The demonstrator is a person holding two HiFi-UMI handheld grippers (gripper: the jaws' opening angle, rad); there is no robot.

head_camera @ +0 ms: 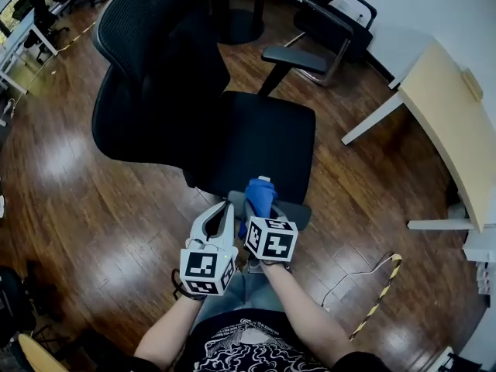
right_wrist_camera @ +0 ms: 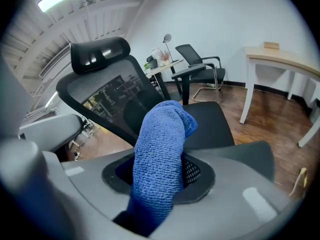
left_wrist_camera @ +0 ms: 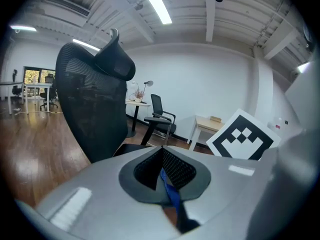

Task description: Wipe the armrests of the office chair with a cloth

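right gripper (head_camera: 262, 209) clamped on a blue cloth (head_camera: 260, 194), over the near armrest (head_camera: 299, 214) of a black chair (head_camera: 263, 138), left gripper (head_camera: 225, 214) just beside, jaws together, wood floor (head_camera: 77, 192)

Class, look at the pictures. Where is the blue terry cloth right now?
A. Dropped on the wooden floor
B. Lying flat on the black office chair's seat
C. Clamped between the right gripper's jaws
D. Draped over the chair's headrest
C: the right gripper view shows the blue terry cloth standing up between the closed jaws of the right gripper, and the head view shows it held above the near edge of the black office chair's seat.
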